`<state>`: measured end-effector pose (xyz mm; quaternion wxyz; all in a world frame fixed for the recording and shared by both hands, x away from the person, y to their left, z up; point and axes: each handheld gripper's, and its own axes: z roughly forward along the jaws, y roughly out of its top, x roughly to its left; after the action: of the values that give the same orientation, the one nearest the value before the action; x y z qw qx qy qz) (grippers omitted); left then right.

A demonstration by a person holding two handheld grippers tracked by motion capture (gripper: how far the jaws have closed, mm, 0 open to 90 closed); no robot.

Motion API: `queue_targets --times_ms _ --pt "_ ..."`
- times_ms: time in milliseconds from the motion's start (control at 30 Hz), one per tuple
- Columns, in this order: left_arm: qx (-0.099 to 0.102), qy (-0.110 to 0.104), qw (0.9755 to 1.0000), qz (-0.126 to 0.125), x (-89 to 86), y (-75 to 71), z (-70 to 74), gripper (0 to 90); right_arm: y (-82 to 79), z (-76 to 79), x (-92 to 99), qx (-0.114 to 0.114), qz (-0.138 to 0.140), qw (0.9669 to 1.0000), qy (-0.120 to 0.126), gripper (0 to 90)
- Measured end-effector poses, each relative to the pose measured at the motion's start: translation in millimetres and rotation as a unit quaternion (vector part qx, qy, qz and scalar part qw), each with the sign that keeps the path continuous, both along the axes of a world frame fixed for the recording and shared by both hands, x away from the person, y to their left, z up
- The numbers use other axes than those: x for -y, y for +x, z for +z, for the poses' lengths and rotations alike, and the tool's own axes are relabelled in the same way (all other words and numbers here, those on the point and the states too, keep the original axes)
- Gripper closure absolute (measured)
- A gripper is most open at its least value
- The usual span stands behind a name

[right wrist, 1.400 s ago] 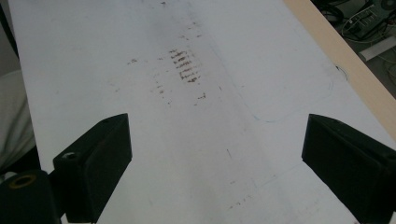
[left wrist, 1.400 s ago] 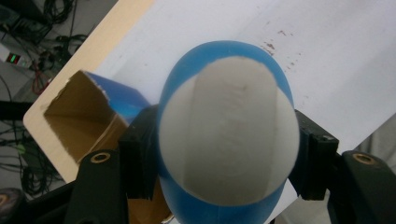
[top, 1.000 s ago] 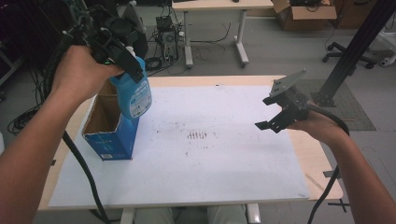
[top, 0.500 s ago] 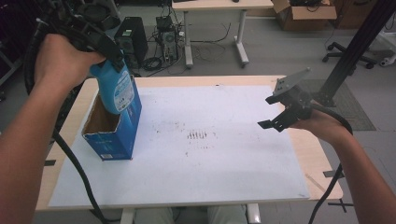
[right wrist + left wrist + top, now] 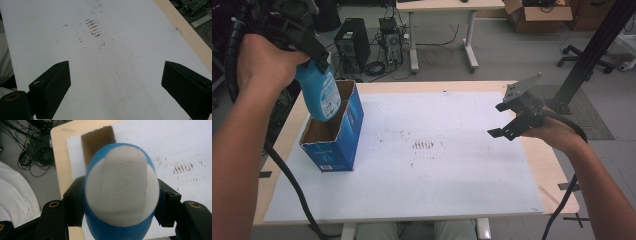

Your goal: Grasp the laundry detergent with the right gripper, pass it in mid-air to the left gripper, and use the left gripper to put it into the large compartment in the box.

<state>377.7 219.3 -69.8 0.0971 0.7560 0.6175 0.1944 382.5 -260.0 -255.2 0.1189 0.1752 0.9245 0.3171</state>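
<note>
Nearest to the person, the white sheet (image 5: pixel 452 170) covers most of the table (image 5: pixel 552 170), with a patch of dark smudges (image 5: pixel 424 145) close to its middle. At about nine o'clock from these smudges stands the blue box (image 5: pixel 337 142), its top open and its brown inside showing.

Over this opening hangs the bottle (image 5: pixel 319 92), tilted, with its bottom end lowest and just at the box mouth. The left gripper (image 5: pixel 304 47) is clamped on the upper part of the bottle; in the left gripper view its two black jaws press on both sides of the bottle (image 5: pixel 121 192). The right gripper (image 5: pixel 512 122) floats at about three o'clock from the smudges, above the sheet, with the jaws wide apart and nothing between them.

What could go wrong: the bottle looks almost as wide as the box opening, so I think its bottom may catch on the cardboard rim and push the light box over, because the other gripper does not steady it. The grip is high on a smooth, rounded body, so the bottle could also swing or slip.

The bottle is blue plastic with a pale label on its side (image 5: pixel 329 97); its base is oval, pale grey with a blue edge.
</note>
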Motion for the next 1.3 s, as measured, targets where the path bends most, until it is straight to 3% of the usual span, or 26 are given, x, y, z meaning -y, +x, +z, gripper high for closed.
queue_targets --times_ms 267,500,1300 --pt "-0.006 -0.005 0.9996 0.027 -12.5 5.8 -13.2 37.8 1.1 -1.4 -0.3 -0.002 -0.003 1.0000 0.002 8.4" --pt "0.000 -0.018 0.9990 0.041 -22.2 9.8 -28.9 37.8 1.2 -2.3 -0.9 -0.004 -0.001 1.0000 0.001 8.6" --pt "-0.003 -0.016 0.9987 0.048 -33.1 22.4 -99.7 37.8 2.3 -10.7 0.8 -0.012 -0.008 0.9999 -0.001 8.7"
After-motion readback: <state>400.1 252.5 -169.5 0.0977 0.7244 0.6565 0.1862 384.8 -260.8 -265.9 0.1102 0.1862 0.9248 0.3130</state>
